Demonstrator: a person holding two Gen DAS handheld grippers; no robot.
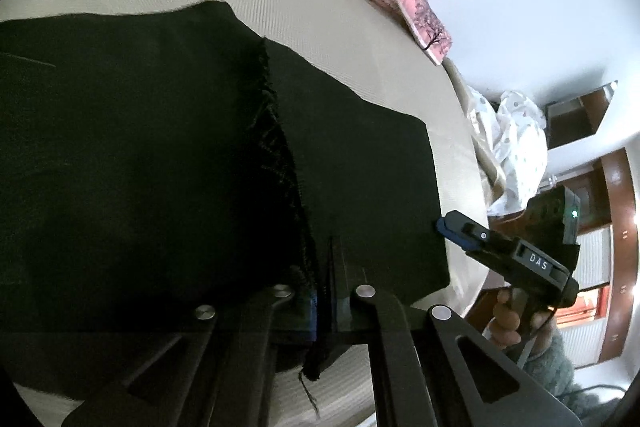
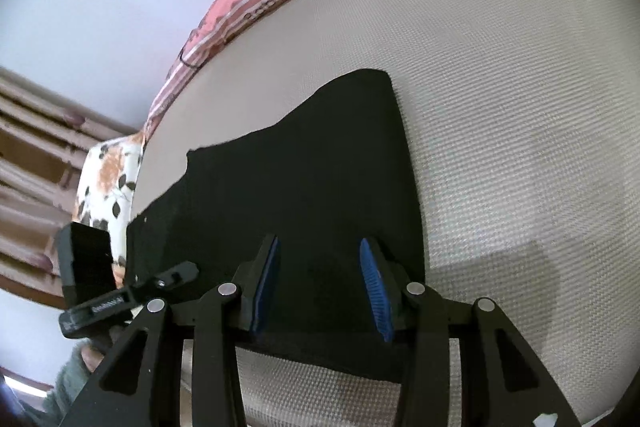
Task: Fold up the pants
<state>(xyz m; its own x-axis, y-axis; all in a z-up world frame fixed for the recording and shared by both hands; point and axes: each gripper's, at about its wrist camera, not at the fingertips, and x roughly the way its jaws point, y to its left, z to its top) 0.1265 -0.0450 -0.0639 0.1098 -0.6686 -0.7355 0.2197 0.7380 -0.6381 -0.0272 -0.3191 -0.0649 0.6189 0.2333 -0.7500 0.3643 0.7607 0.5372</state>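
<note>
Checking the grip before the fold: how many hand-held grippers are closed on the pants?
1. The left hand-held gripper is shut on the pants edge; the right hand-held gripper hangs open over them.

Black linkage arms with silver round screws carry ribbed blue pads (image 2: 376, 291); grey fuzzy sleeve (image 1: 556, 359), bare-skinned hand (image 1: 506, 319).
</note>
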